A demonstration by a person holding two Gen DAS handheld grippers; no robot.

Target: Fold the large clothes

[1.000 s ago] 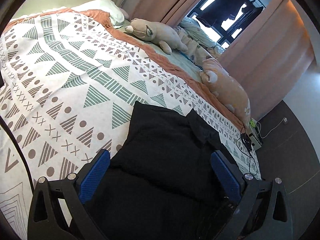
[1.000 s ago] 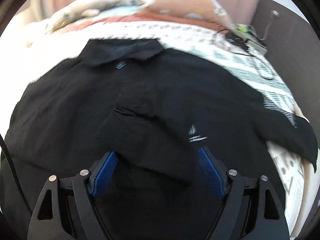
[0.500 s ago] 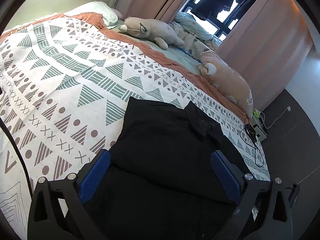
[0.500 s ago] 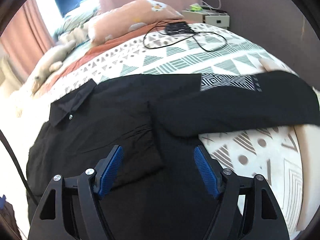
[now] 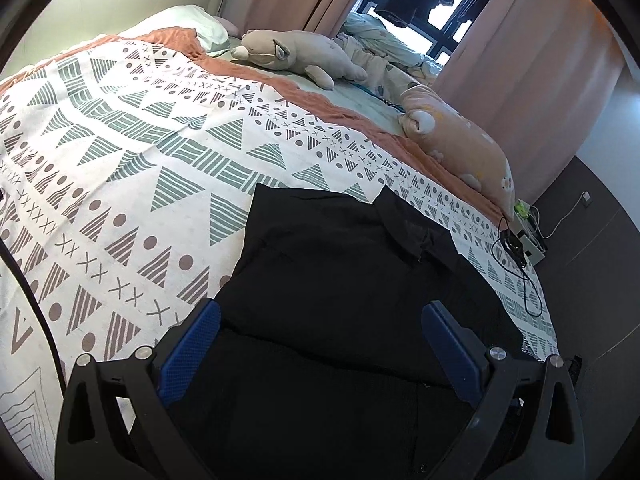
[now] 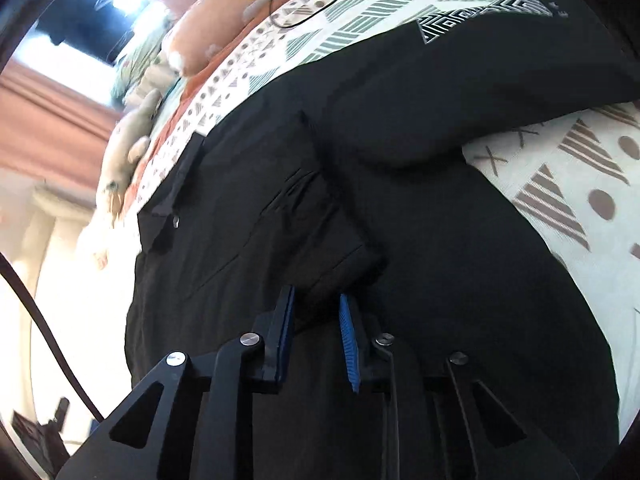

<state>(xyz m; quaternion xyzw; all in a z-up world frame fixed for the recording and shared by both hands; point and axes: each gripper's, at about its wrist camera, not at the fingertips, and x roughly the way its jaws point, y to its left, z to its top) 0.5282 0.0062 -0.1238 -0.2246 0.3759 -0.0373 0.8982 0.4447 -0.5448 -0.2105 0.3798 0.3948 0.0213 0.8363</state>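
Right now my right gripper has just been closing, jaws narrow with a gap, no visible pinch on the black shirt lying flat on the bed. Left gripper hangs wide over it, holding nothing. Risk: right jaws shut on one layer or miss, so the fold drags crooked.

Patterned bedspread, plush toys, curtains

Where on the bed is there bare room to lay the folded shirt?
Free: the wide patterned quilt between the black shirt and the pillow. Crowded: the far side, with the grey plush, peach plush and bundled bedding; a black cable crosses the corner past the collar.
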